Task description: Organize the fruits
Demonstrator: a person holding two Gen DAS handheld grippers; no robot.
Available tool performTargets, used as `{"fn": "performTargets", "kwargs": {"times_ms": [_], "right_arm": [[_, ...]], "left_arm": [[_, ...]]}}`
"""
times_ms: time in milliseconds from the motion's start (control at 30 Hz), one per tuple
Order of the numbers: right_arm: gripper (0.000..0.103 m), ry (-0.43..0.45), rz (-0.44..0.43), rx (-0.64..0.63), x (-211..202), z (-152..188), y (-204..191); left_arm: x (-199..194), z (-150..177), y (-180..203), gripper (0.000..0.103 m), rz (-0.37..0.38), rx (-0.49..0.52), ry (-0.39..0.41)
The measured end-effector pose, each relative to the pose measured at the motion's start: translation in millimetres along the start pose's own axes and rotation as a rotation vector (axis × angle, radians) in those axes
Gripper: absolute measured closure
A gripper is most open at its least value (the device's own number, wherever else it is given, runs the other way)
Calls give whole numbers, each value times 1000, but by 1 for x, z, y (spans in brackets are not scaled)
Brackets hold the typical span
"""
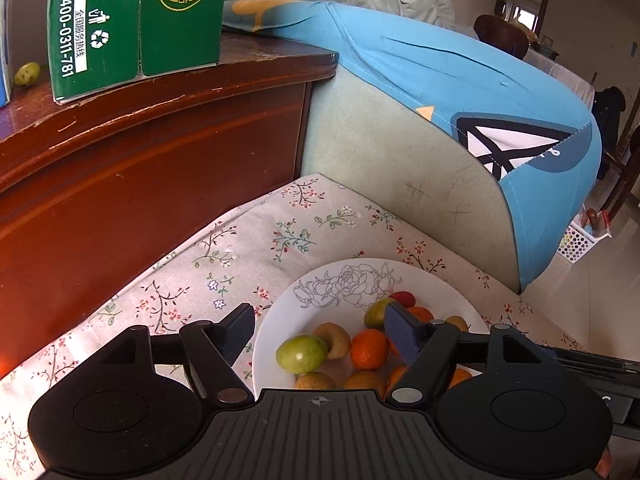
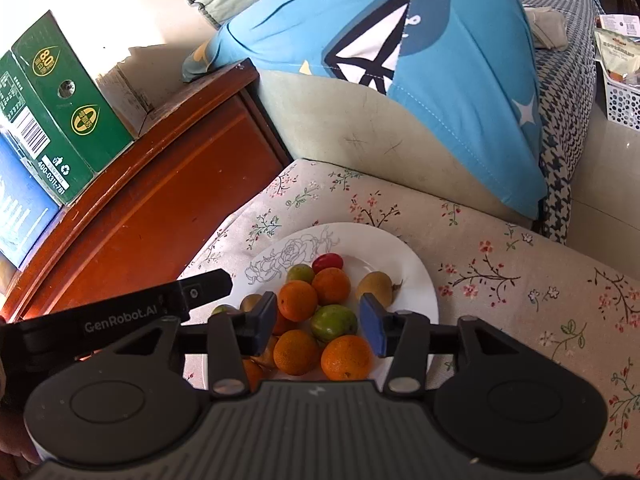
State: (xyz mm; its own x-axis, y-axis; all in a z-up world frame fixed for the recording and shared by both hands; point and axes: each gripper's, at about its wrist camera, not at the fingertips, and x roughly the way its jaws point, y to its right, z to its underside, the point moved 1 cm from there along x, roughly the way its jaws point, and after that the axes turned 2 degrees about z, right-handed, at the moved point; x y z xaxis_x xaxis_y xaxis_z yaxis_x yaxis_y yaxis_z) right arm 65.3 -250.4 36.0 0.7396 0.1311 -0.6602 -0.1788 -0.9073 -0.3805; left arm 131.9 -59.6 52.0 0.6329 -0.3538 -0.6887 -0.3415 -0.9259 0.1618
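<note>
Left claw (image 1: 320,336): black, two-fingered, jaws spread wide with nothing between them, hovering over the near rim of a round white plate with a line-drawn rose (image 1: 344,284). Right claw (image 2: 318,320): jaws partly apart, empty, poised just above the heap; its blue pads (image 2: 371,326) flank a green plum-like fruit (image 2: 333,323) without pressing on it. The left tool's black body crosses the right view at lower left.

The plate rests on a flowered cloth covering the bench (image 2: 500,280). On it lie several small orange citrus fruits (image 2: 298,300), touching one another, two or three green fruits, yellowish-brown fruits (image 2: 375,288) towards the right rim, and one red oval fruit (image 2: 327,262) at the far edge.

Progress, judged: apparently all but one of the fruits sit gathered on the plate; one small green fruit (image 1: 27,74) remains on the reddish wooden cabinet (image 1: 160,152), beside a green carton (image 1: 136,20). Sorting by kind appears undone.

Orientation: the red fruit's long axis runs roughly left to right; the citrus are near-round, with no clear axis.
</note>
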Motion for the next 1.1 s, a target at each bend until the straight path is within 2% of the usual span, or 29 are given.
{"fn": "performTargets", "kwargs": {"times_ms": [33,67,167,233,300,433,567,667,833,1100], "right_arm": [[51,-2,8,-5,-2,0,-1],[49,-3,23,-14,-5,0,-2],[39,12,44,-42,-14,1,-7],[29,14,77,-64,-18,1,-12],[24,41,103,-84,-24,3,-15],[16,54,156,-115,-31,5,-20],[14,55,199,-131,-37,7,-24],[11,58,233,-135,-43,10,-25],[8,41,282,-124,-51,14,-26],[6,17,322,-66,-60,21,-23]], "left_arm": [[-3,1,0,19,-12,-8,-3],[-8,3,-1,18,-28,-15,-8],[-17,8,1,17,-63,-4,-9],[-22,10,3,15,-105,7,-21],[-27,13,4,14,-142,4,-32],[-37,19,0,13,-168,-13,-32],[-41,23,-2,13,-211,-20,-72],[-46,27,-4,13,-239,-40,-69],[-55,32,-7,13,-228,-59,-83],[-61,44,1,13,-238,-22,-123]]}}
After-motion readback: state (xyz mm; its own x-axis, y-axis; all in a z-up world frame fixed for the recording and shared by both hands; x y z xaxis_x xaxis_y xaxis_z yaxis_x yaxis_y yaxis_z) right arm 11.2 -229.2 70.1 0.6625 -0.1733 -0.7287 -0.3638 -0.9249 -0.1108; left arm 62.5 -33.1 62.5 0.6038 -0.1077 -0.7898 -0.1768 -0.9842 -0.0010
